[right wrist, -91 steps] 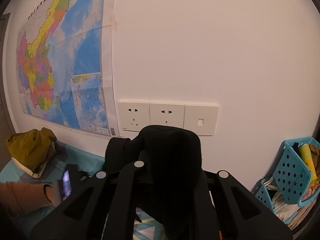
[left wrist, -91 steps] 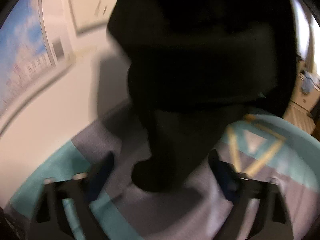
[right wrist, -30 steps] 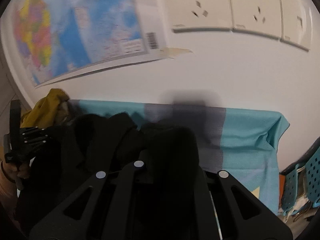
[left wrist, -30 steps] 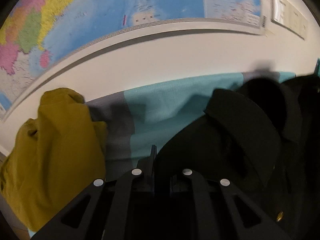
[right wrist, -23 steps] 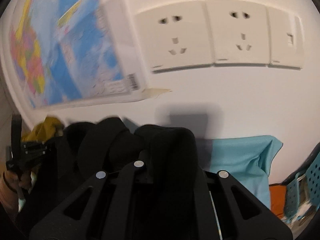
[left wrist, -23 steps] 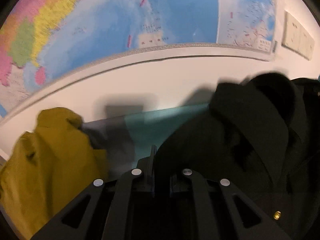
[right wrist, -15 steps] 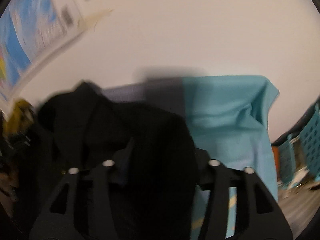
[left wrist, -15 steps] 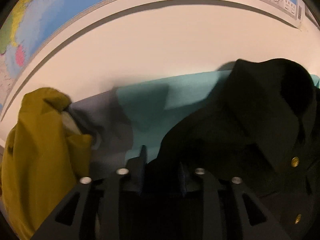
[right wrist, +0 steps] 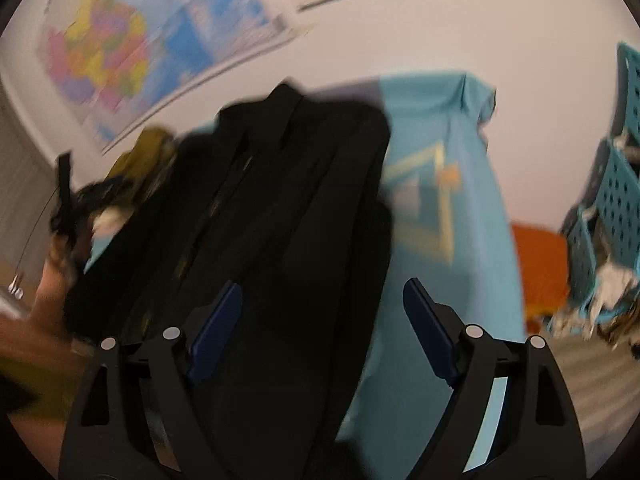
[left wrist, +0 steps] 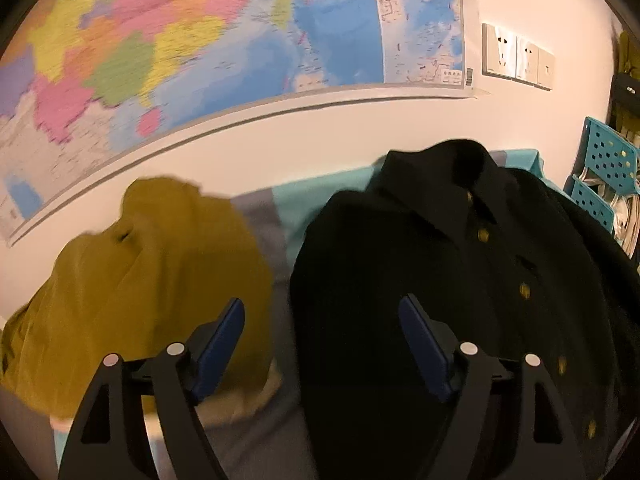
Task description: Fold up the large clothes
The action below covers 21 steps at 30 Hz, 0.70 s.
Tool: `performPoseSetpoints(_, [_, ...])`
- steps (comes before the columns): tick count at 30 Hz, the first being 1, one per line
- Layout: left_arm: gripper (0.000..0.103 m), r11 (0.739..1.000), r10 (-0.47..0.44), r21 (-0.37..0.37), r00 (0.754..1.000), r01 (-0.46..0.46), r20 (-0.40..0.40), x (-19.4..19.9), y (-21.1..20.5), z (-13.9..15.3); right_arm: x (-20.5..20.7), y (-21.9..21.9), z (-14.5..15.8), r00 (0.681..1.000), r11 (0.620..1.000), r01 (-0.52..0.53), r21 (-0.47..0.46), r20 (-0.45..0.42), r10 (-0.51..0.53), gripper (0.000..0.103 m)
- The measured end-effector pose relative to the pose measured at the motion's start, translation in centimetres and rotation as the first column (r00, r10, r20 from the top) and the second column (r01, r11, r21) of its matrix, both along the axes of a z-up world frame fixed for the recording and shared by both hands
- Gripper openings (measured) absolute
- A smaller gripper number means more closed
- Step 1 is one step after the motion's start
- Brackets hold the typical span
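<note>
Right now my left gripper (left wrist: 320,340) stands wide with nothing between its blue pads (left wrist: 218,344), and my right gripper (right wrist: 320,328) is spread just as wide, also holding nothing. The black coat (left wrist: 460,280) lies flat on the teal and grey cloth (left wrist: 292,200), collar toward the wall at 12 o'clock, gold buttons running down its front. In the left view its near edge falls between my fingers, and a grey strip of cloth separates it from the mustard garment (left wrist: 140,272) heaped at 9 o'clock. In the right view the coat (right wrist: 280,208) fills 10 to 12 o'clock, and its right edge borders bare teal cloth (right wrist: 440,240) from 1 to 3 o'clock, the widest open room. That cloth's far corner hangs against the white wall (right wrist: 520,40). At 3 o'clock blue perforated baskets (right wrist: 616,184) hold pale, blurred contents that I cannot identify. An orange thing (right wrist: 540,264) sits between them and the cloth. A map (left wrist: 200,40) and sockets (left wrist: 516,60) hang above.
</note>
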<state>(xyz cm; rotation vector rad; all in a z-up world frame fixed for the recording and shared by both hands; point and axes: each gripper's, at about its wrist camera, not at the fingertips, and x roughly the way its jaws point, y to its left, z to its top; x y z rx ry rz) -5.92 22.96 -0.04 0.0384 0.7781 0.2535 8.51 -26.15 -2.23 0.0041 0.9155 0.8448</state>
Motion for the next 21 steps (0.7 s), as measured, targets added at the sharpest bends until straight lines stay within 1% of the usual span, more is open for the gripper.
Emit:
performPoseSetpoints(1, [0.078, 1.0, 0.001, 0.001, 1.0, -0.001, -0.005, 0.1, -0.2, -0.7, -1.9, -0.5, -0.4, 1.0, 1.0, -0.024, 0.0, -0.001, 0.024, 0.084])
performPoseSetpoints(2, [0.078, 1.0, 0.003, -0.002, 1.0, -0.003, -0.009, -1.4, -0.2, -1.1, -3.0, -0.6, -0.6, 0.999, 0.999, -0.038, -0.008, 0.001, 0.038, 0.089])
performPoseSetpoints(3, [0.078, 1.0, 0.005, -0.008, 1.0, -0.005, -0.013, -2.3, -0.1, -1.2, -4.4, -0.7, -1.2, 0.999, 0.998, -0.048, -0.038, 0.01, 0.048, 0.092])
performPoseSetpoints(4, [0.078, 1.0, 0.007, -0.009, 1.0, -0.008, -0.018, -3.0, -1.0, -0.7, -5.3, -1.1, -1.7, 0.999, 0.998, -0.05, -0.046, 0.012, 0.051, 0.093])
performPoseSetpoints(5, [0.078, 1.0, 0.01, -0.011, 1.0, -0.01, -0.02, -3.6, -1.1, -1.0, -6.0, -1.3, -2.4, 0.998, 0.998, -0.057, -0.038, -0.002, 0.057, 0.093])
performPoseSetpoints(6, [0.078, 1.0, 0.003, -0.017, 1.0, -0.003, -0.023, -4.1, -1.3, -1.4, -6.5, -1.5, -3.3, 0.998, 0.997, -0.06, -0.047, -0.021, 0.059, 0.09])
performPoseSetpoints(7, [0.078, 1.0, -0.003, -0.019, 1.0, 0.002, -0.029, -4.1, -1.1, -1.6, -6.7, -1.6, -3.9, 0.998, 0.996, -0.053, -0.066, -0.023, 0.051, 0.069])
performPoseSetpoints(8, [0.079, 1.0, -0.003, -0.015, 0.999, 0.003, -0.035, -4.5, -1.2, -1.8, -6.7, -1.8, -4.2, 0.998, 0.997, -0.053, -0.052, -0.039, 0.051, 0.037])
performPoseSetpoints(9, [0.079, 1.0, -0.003, -0.015, 0.999, 0.003, -0.038, -4.8, -1.2, -1.8, -6.5, -2.1, -3.9, 0.997, 0.998, -0.057, -0.012, -0.048, 0.056, 0.025])
performPoseSetpoints(11, [0.079, 0.999, -0.01, -0.037, 0.999, 0.008, -0.042, -5.7, -1.2, -2.0, -6.5, -3.2, -2.2, 1.0, 1.0, -0.013, 0.009, 0.027, 0.012, 0.011])
performPoseSetpoints(12, [0.079, 0.999, -0.014, -0.045, 0.999, 0.012, -0.043, -6.1, -1.3, -2.0, -6.3, -4.4, 0.0, 0.996, 0.998, 0.031, 0.056, 0.081, -0.036, 0.011])
performPoseSetpoints(13, [0.079, 0.998, -0.025, -0.054, 0.999, 0.023, -0.033, -6.8, -1.3, -1.8, -5.9, -5.4, 1.1, 0.992, 0.994, 0.061, 0.093, 0.105, -0.071, 0.011])
performPoseSetpoints(14, [0.079, 0.997, -0.035, -0.063, 0.999, 0.034, -0.024, -7.1, -1.3, -1.7, -5.3, -7.1, 3.2, 0.974, 0.981, 0.146, 0.131, 0.157, -0.165, 0.01])
performPoseSetpoints(15, [0.079, 0.996, -0.044, -0.073, 0.999, 0.042, -0.019, -7.6, -1.3, -1.6, -4.9, -8.0, 4.1, 0.957, 0.971, 0.199, 0.128, 0.187, -0.221, 0.01])
performPoseSetpoints(16, [0.079, 0.996, -0.045, -0.078, 0.999, 0.044, -0.016, -8.0, -1.2, -1.6, -4.3, -8.8, 4.7, 0.944, 0.96, 0.242, 0.143, 0.195, -0.267, 0.01])
performPoseSetpoints(17, [0.079, 0.995, -0.045, -0.09, 0.999, 0.043, -0.016, -8.6, -1.1, -1.6, -3.5, -9.7, 4.9, 0.937, 0.948, 0.274, 0.165, 0.176, -0.301, 0.01])
performPoseSetpoints(18, [0.079, 0.993, -0.049, -0.107, 0.999, 0.047, -0.019, -9.1, -1.0, -1.6, -2.5, -10.1, 4.6, 0.93, 0.94, 0.305, 0.152, 0.163, -0.328, 0.011])
performPoseSetpoints(19, [0.079, 0.988, -0.062, -0.146, 0.998, 0.057, -0.028, -9.7, -0.9, -1.8, -1.8, -10.2, 4.0, 0.926, 0.937, 0.328, 0.122, 0.153, -0.345, 0.011])
performPoseSetpoints(21, [0.079, 0.974, -0.096, -0.208, 0.994, 0.085, -0.043, -10.8, -1.0, -2.2, -0.2, -9.8, 1.8, 0.934, 0.936, 0.341, 0.091, 0.084, -0.349, 0.013])
